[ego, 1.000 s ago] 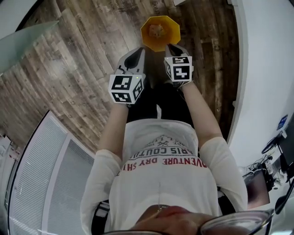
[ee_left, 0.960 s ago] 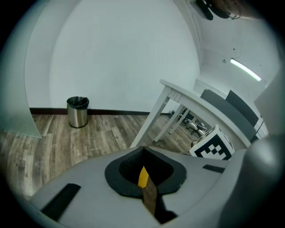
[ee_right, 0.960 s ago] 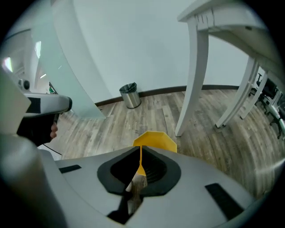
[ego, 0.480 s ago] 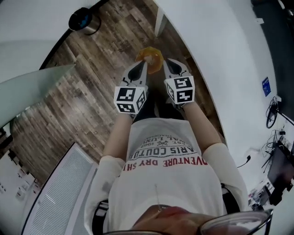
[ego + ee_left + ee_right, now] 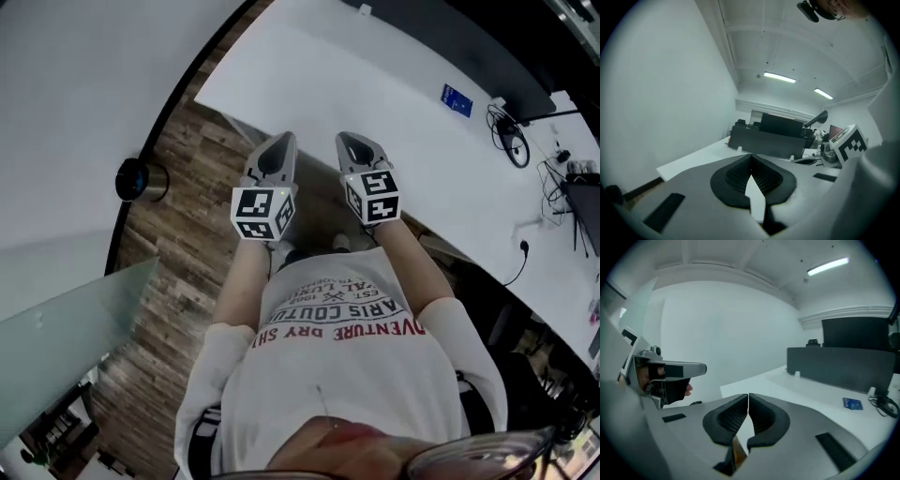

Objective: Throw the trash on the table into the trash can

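Closest in, at 6 o'clock of the head view, a printed white shirt. Just beyond it, left gripper toward 11 o'clock and right gripper toward 1 o'clock, side by side but apart, pointing nearly level. Both pairs of jaws pressed together at the tips, clamped on nothing. Straight ahead, sweeping from 12 to 3 o'clock, the white table, near edge just past the gripper tips, a small blue card lying on it. Farther off at 10 o'clock, a dark round container standing on the wooden floor.
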A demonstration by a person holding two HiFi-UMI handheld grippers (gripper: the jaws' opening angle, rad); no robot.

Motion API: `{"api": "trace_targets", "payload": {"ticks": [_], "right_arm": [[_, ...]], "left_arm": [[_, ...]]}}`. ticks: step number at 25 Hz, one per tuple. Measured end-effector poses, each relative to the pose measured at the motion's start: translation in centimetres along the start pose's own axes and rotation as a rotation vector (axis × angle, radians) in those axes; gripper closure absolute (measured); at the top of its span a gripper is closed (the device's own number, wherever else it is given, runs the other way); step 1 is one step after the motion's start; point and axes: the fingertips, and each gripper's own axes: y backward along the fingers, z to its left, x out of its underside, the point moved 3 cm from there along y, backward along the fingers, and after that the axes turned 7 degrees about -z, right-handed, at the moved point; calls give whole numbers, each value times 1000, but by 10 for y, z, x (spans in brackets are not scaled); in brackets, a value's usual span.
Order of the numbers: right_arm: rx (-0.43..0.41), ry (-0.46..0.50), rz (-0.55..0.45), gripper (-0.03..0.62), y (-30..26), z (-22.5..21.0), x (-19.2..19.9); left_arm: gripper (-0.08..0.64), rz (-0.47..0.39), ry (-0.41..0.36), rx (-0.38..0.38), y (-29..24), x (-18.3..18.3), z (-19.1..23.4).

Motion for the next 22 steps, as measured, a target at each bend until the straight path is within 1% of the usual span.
{"api": "trace_targets", "payload": {"ticks": [3, 6, 9, 11, 13, 15, 17, 19, 22], "right_arm": [[134, -28, -44, 563, 55, -61, -2], [253, -33, -67, 563, 108, -116, 3], [365, -47, -93, 563, 162, -164, 10], [425, -57, -103, 563, 193, -189, 15], [476, -68, -109, 563, 218, -211, 20], [527, -90, -116, 563, 238, -230, 26], [565, -112, -119, 563, 252, -245, 32], [584, -122, -113, 563, 258, -256, 36], [621, -130, -106, 563, 260, -268, 37]], "left_arm": [[537, -16, -12, 104, -32, -2, -63], [537, -14, -27, 218, -65, 3, -128], [537, -14, -64, 339, -93, 8, -191], [537, -20, -66, 395, -104, 9, -225], [537, -26, -45, 434, -113, 11, -253], [537, -14, -32, 468, -122, 16, -274], [537, 14, -40, 511, -131, 24, -293], [537, 54, -51, 562, -143, 31, -308], [537, 97, -60, 626, -160, 39, -322]]}}
